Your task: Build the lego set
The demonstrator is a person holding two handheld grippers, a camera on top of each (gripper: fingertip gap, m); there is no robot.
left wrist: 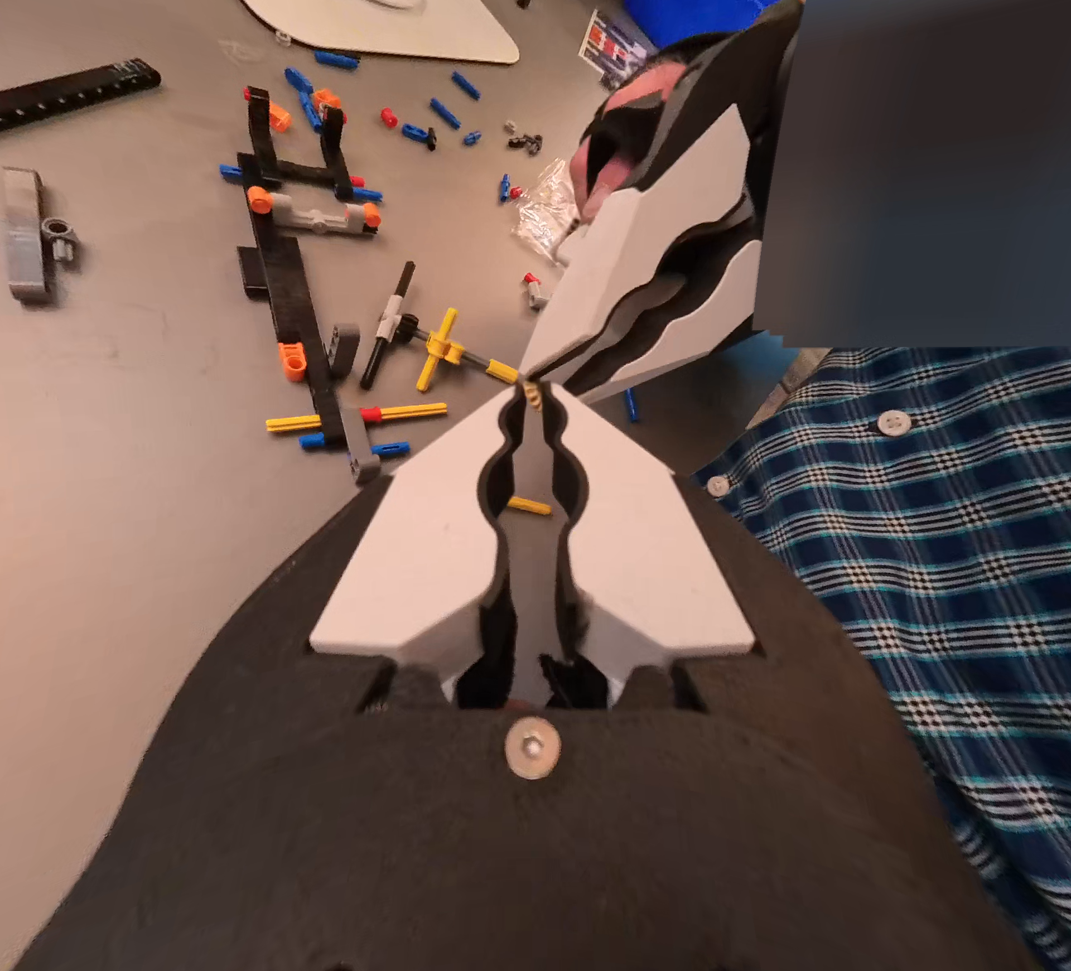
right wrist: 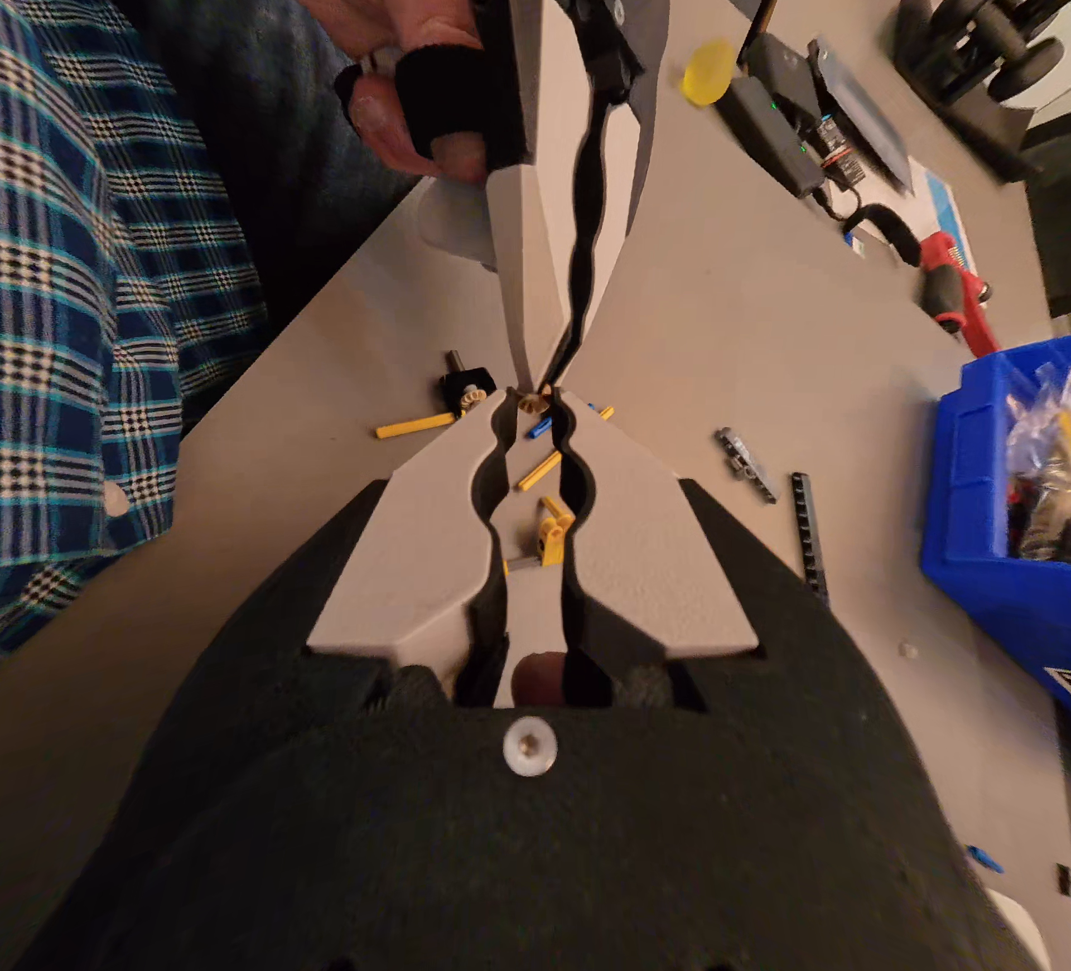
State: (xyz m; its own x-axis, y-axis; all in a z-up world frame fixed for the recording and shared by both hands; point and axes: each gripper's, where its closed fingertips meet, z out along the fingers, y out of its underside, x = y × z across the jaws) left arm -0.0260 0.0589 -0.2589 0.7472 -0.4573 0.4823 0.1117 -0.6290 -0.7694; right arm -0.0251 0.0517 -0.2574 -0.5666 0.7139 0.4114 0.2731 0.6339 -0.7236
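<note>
A small tan gear (left wrist: 534, 398) sits where both grippers' tips meet, above the grey table (left wrist: 116, 479). My left gripper (left wrist: 531, 394) is shut on it. My right gripper (right wrist: 533, 399) also closes around the gear (right wrist: 533, 403). In the left wrist view the right gripper (left wrist: 526, 377) comes in from the upper right. There its tips touch the yellow end of an axle assembly with a yellow cross connector (left wrist: 445, 349). In the right wrist view the left gripper (right wrist: 542, 388) comes down from above. A black frame build with orange parts (left wrist: 290, 248) lies to the left.
Loose blue pins (left wrist: 446, 111) and yellow axles (left wrist: 405, 411) lie scattered. A white board (left wrist: 452, 16) and a blue bin (right wrist: 985, 508) stand at the back. A black piece with a gear (right wrist: 463, 390), a black toothed strip (right wrist: 808, 532) and a red tool (right wrist: 956, 288) lie nearby. The person's plaid shirt (left wrist: 898, 566) is close. Only a small space, under 4 cm, lies between the two pairs of fingers.
</note>
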